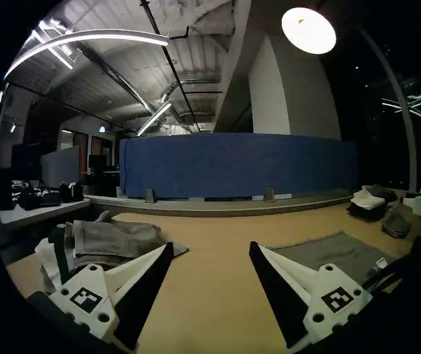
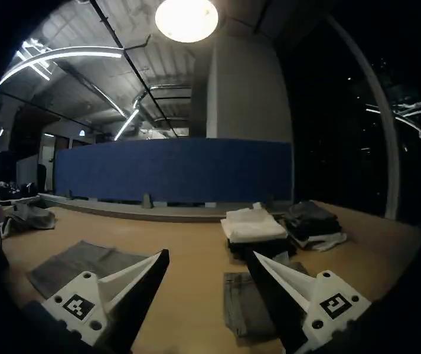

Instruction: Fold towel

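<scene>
A flat grey towel lies spread on the wooden table, just beyond my left gripper's right finger; in the right gripper view the grey towel lies beyond the left finger. My left gripper hovers low over bare table, open, with nothing between its fingers. My right gripper is also open and holds nothing. A small folded grey cloth lies partly under its right finger.
A loose pile of grey and white towels sits at the left. Stacks of folded towels, one topped white and one dark, stand at the right. A blue divider runs along the table's far edge.
</scene>
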Demonstrator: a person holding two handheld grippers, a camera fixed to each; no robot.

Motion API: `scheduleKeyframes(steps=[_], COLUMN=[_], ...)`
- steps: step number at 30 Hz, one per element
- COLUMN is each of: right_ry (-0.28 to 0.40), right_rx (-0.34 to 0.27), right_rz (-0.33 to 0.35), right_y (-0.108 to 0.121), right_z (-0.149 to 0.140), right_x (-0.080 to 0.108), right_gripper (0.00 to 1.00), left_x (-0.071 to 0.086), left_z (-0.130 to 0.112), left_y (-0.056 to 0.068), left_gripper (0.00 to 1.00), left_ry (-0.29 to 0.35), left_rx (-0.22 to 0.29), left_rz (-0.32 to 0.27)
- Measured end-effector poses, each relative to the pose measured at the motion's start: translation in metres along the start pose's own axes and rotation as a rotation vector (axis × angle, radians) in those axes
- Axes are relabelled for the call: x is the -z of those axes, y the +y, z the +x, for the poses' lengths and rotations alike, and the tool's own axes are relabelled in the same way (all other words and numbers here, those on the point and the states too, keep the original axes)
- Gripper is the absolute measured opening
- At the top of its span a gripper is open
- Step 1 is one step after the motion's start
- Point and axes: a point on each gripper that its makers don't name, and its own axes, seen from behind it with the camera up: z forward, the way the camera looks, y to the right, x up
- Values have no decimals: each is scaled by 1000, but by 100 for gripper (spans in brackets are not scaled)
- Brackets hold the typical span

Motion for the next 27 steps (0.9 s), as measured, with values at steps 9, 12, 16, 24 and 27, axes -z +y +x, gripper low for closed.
scheduleKeyframes(steps=[9,12,16,24,27], right_ry=[29,33,36,43,45], right_rx=[-13,-15,-4,-9,-22], right_rz=[7,6,0,3,9], right_y=[-3,-1,1,2,1], right_z=[54,77,107,163,179], right_x=[3,5,9,16,17], right_gripper=[100,100,100,100,100], left_x=[-3,-4,-3,2,5], left_z=[65,91,121,175,192], left_y=[-3,-3,-1,-1,1], left_gripper=[95,95,95,95,96], left_ry=[40,48,47,40,37], left_rx=[16,12,10,37,38], left_rz=[11,11,16,27,34])
